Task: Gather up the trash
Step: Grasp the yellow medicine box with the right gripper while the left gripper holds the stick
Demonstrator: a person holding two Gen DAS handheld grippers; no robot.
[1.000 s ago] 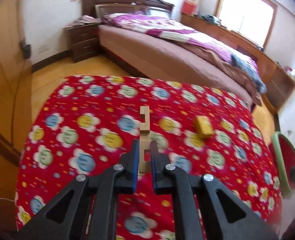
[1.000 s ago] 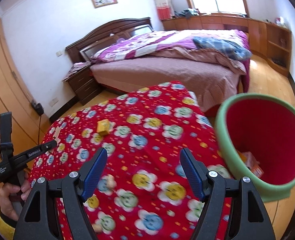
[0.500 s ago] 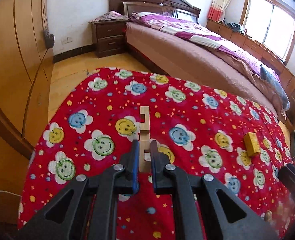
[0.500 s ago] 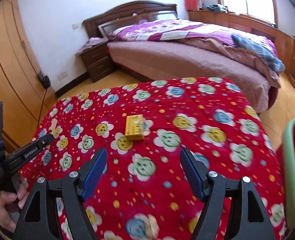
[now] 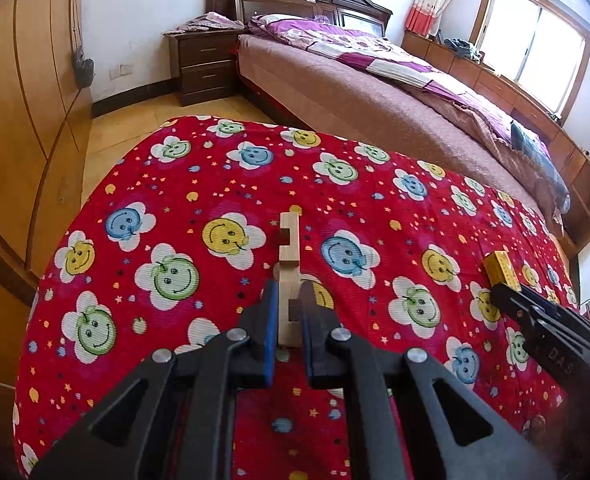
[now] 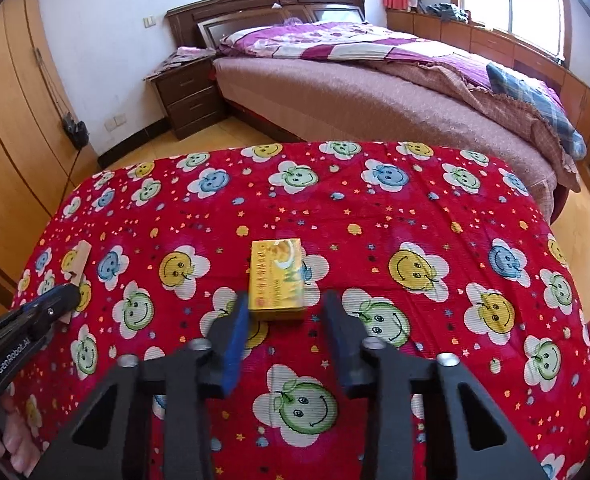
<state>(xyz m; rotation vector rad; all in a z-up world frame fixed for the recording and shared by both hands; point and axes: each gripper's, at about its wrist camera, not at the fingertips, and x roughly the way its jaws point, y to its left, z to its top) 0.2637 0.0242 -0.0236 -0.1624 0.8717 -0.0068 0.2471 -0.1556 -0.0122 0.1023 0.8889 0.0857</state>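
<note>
While the left claw grips the near end of a pale notched wooden block at the nine o'clock side of the red smiley-flower cloth surface, the right claw hangs wide, its blue pads flanking the near end of a small yellow cardboard box at the surface's centre. To do this well, I judge it should ease forward, square to the box's long sides, then close. Counted: one block, one box, two claws.

Left gripper seemingly clamped; right gripper spread.
</note>
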